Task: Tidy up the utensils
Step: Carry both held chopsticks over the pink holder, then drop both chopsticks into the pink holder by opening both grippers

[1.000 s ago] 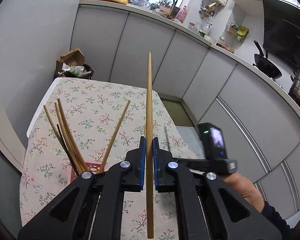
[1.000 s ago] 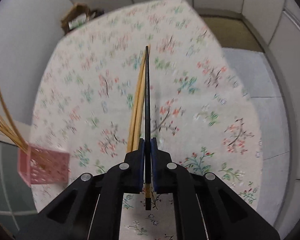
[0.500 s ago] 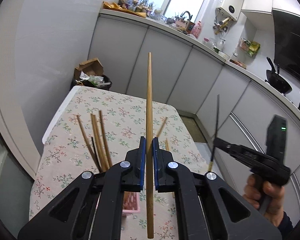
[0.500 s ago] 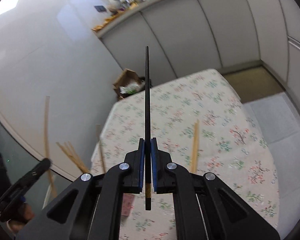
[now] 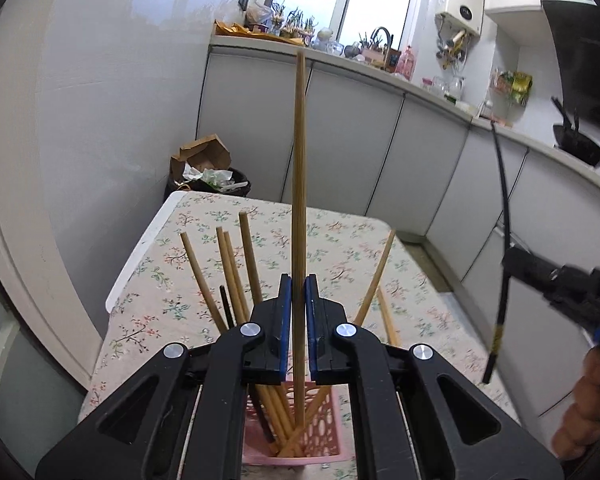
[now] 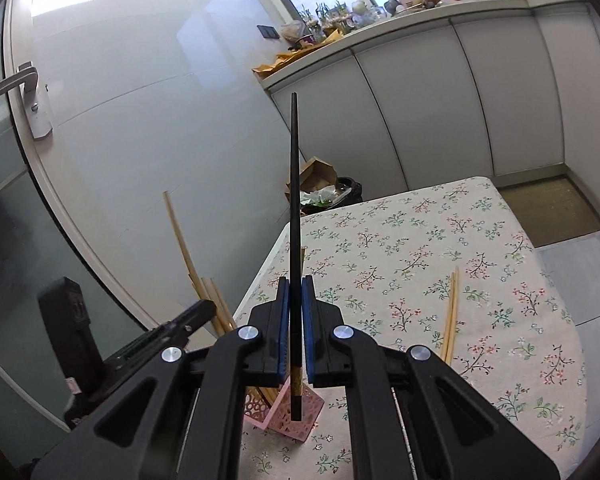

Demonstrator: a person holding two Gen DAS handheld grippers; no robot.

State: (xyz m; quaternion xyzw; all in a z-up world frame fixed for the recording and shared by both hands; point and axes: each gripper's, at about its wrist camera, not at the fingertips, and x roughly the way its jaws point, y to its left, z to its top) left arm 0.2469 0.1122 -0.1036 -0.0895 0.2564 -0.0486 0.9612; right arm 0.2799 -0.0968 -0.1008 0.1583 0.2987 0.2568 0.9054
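My left gripper (image 5: 295,300) is shut on a wooden chopstick (image 5: 299,184), held upright with its lower end inside the pink perforated holder (image 5: 320,436). Several wooden chopsticks (image 5: 230,276) and a black one stand in that holder. My right gripper (image 6: 295,300) is shut on a black chopstick (image 6: 294,200), held upright above and beside the holder (image 6: 300,412). In the left wrist view the right gripper (image 5: 512,264) and its black chopstick (image 5: 504,216) show at the right. Two wooden chopsticks (image 6: 450,316) lie on the table.
The table has a floral cloth (image 6: 440,248). White cabinets (image 5: 380,152) run along the far side, with a bin and cardboard box (image 5: 204,168) in the corner. A white wall and door (image 6: 32,100) are at the left.
Both grippers have tilted upward. The left one has moved over the pink holder and lowered its wooden chopstick into it. The right one has carried its black chopstick close to the holder.
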